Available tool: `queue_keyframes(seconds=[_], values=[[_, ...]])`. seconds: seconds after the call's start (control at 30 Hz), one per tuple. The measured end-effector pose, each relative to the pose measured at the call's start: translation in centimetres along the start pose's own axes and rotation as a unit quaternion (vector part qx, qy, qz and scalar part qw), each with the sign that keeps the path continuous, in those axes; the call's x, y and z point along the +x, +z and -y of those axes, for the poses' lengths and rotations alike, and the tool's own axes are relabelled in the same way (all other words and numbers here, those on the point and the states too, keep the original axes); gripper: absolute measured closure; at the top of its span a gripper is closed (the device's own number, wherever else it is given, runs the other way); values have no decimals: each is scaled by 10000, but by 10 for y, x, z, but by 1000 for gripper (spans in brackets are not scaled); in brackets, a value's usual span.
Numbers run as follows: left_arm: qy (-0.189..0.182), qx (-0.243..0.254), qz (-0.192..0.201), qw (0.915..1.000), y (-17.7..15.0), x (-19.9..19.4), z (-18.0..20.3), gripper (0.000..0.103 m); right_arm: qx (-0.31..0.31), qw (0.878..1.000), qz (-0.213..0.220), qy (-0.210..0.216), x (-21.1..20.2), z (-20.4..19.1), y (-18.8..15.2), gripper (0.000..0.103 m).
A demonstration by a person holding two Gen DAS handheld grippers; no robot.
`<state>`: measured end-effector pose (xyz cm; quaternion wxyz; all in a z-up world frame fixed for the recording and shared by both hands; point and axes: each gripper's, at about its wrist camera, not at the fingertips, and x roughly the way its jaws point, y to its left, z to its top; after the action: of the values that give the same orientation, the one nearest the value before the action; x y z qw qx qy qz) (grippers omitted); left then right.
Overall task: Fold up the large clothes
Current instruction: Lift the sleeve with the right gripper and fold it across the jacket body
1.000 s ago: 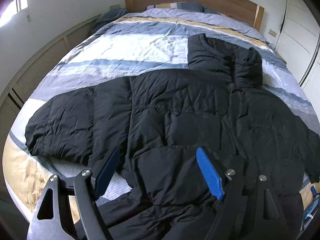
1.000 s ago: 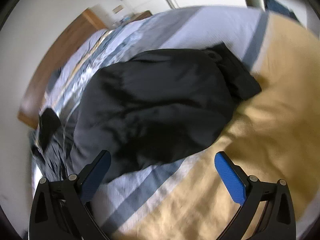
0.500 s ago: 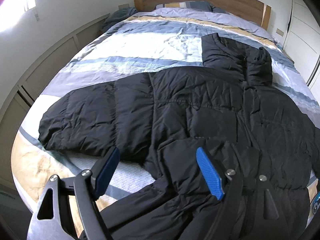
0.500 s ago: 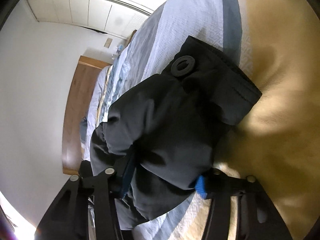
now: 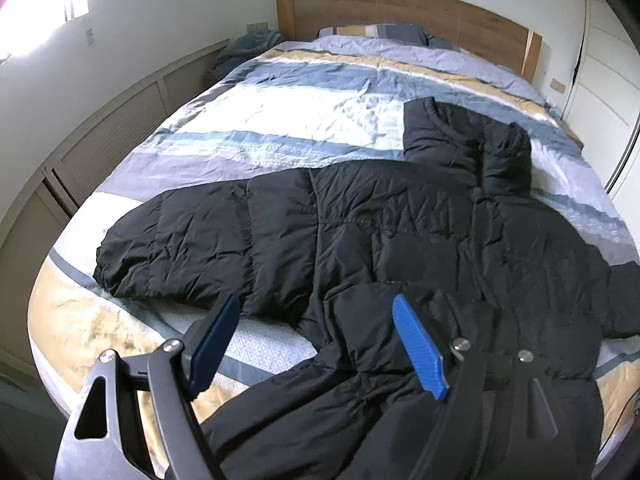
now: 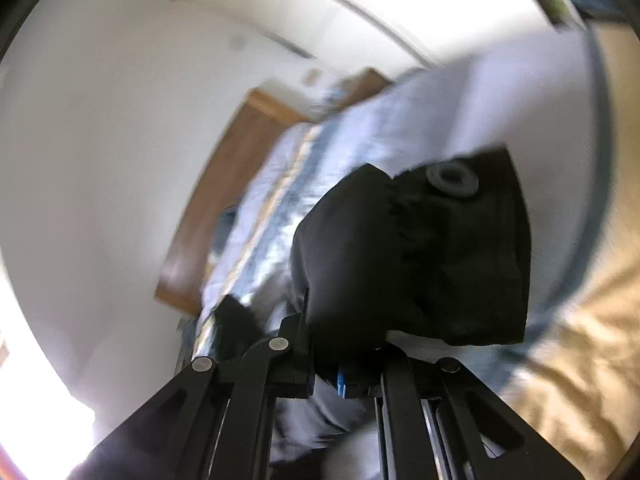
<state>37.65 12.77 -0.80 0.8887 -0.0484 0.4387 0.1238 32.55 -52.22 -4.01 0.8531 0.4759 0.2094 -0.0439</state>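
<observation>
the big black jacket [image 5: 400, 232] lies spread on the bed [image 5: 280, 128]. my right gripper [image 6: 344, 364] pinches its sleeve cuff [image 6: 460, 256]. my left gripper [image 5: 316, 344] hangs wide apart above the jacket. it looks puffy, soft and slippery, so i grab the edges.

Daylight flares white at the upper left of your left wrist view, which stays sharp though the fisheye bows the headboard [image 5: 408, 12] and darkens the corners, while your right wrist view is smeared by motion blur, its lower left edge blown out, the black jacket [image 6: 420, 264] a detail-less shadow.
</observation>
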Motion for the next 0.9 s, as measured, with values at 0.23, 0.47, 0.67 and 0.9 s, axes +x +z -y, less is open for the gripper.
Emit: queue_keyframes(seconds=[0.23,0.47,0.67,0.9], values=[[-179,-61,156,9997,-12,-33,-10,25,-1281,9893,-241,649,-12,-113,-14,95],[-217,-268,228,9991,-20,-53,-30,25,-2363,9618,-754,1160,-16,-195,-67,95],[-241,-357,270,9987,-27,-65,-40,25,-3104,9307,-1431,1303,-9,-223,-127,95],[-262,-383,235,9986,-36,-71,-45,25,-3945,8813,-2404,997,13,-224,-236,95]])
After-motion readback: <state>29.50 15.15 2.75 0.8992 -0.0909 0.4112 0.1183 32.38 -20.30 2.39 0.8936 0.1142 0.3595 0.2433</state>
